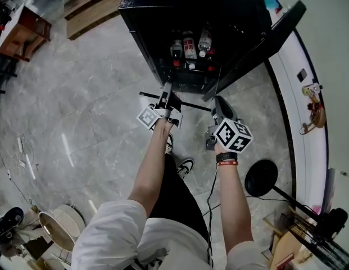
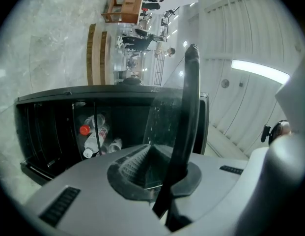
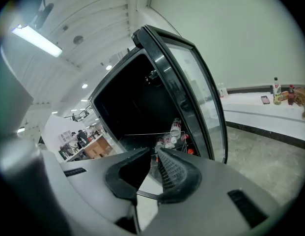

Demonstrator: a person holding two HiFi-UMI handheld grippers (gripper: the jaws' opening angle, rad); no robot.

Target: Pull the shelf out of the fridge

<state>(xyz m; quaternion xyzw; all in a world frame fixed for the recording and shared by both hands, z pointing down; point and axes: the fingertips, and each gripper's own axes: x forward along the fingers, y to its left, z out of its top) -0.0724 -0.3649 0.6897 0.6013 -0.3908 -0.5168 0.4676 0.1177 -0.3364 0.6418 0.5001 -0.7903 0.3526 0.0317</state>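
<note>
You had the left gripper [image 1: 167, 97] jaws pinching the shelf [image 1: 191, 105] by its black rim. The right gripper [image 1: 218, 107] jaws clamped its glass edge, just outside the fridge [image 1: 152, 10].

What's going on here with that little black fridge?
A person with a gripper in each hand is taking a glass shelf out of the open fridge. The left gripper is clamped on its dark edge; the right gripper seems to pinch it too. Bottles sit inside.
</note>
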